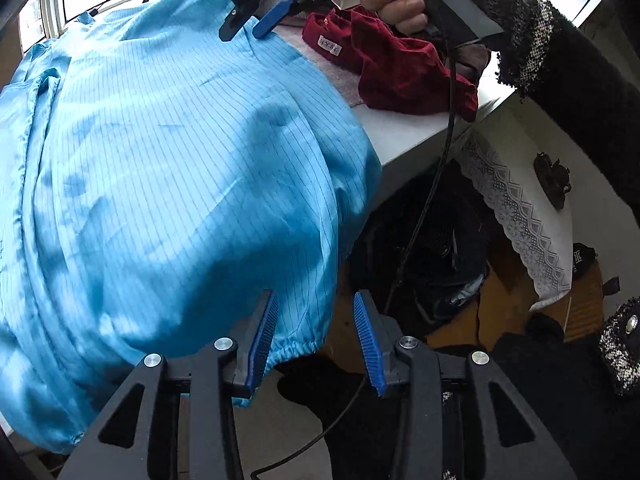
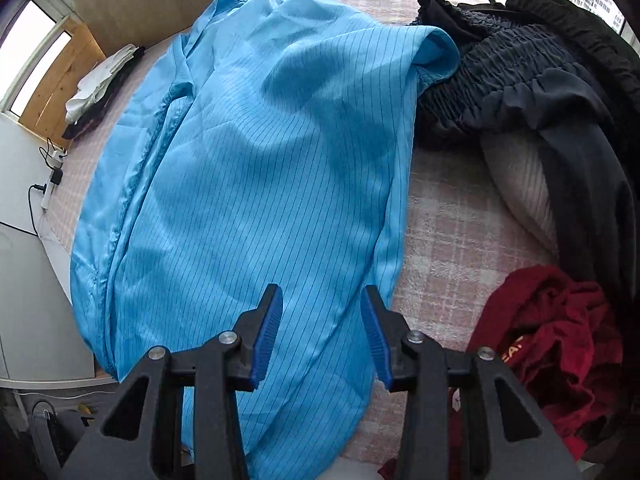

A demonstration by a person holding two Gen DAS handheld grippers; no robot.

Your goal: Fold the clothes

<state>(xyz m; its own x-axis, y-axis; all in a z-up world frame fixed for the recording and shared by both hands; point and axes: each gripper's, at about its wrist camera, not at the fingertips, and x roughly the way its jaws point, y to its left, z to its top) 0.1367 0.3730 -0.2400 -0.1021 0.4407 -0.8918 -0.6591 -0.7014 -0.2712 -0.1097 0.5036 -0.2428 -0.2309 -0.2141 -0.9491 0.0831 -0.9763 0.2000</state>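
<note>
Blue pinstriped garment (image 2: 256, 184) lies spread lengthwise across the checked table cover (image 2: 460, 240), its lower part spilling over the near edge. The right gripper (image 2: 322, 336) hangs just above that cloth, jaws wide apart, nothing between them. The left gripper (image 1: 316, 344) sits at the garment's elastic cuff (image 1: 296, 350), also wide open and empty; the cuff is beside its left pad. A red garment (image 2: 560, 332) is bunched to the right, dark clothes (image 2: 540, 92) heaped beyond it.
</note>
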